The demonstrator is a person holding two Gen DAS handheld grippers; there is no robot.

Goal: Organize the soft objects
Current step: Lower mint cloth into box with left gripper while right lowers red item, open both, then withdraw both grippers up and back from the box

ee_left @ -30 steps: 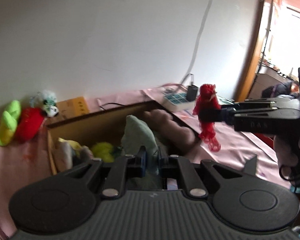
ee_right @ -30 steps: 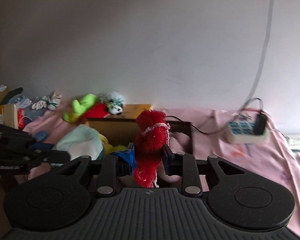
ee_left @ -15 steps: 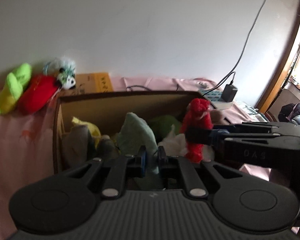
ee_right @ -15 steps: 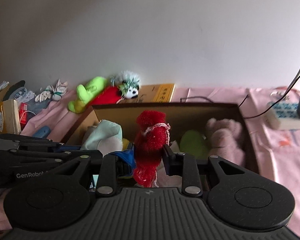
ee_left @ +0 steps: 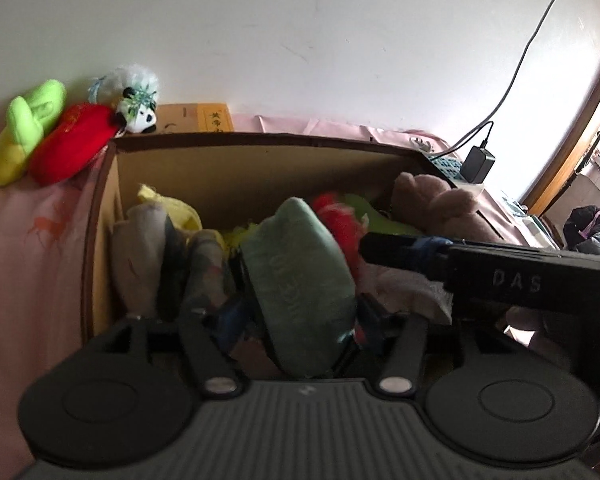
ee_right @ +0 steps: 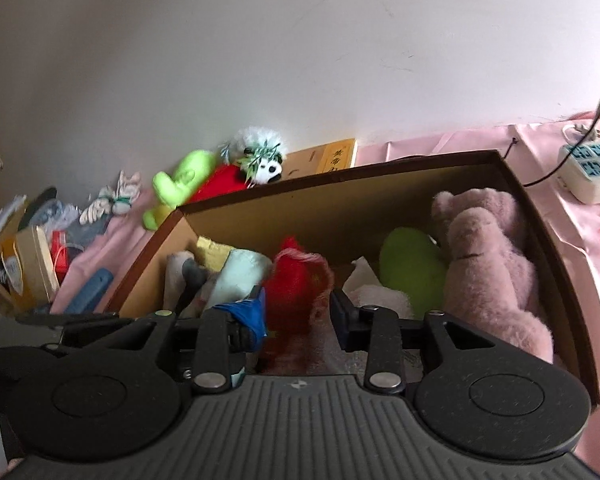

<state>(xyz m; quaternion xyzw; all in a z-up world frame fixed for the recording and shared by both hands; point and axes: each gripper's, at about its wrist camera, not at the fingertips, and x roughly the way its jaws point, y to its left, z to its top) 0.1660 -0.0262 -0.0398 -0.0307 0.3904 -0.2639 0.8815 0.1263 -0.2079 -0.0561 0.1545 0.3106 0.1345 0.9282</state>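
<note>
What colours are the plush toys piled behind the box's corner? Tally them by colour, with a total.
green plush: 1
red plush: 1
white panda plush: 1
Total: 3

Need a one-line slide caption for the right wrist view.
Right gripper, jaws open around a red fuzzy toy, over a cardboard box holding a pink plush.

1. Left black two-finger gripper (ee_left: 300, 312): levelled forward, jaws spread wide, a pale green folded cloth (ee_left: 300, 280) loose between them.
2. Right black two-finger gripper (ee_right: 298, 312): angled down, jaws parted, a red fuzzy soft toy (ee_right: 296, 288) in the gap.
3. Right gripper's fingers (ee_left: 404, 250) crossing ahead of the left one.
</note>
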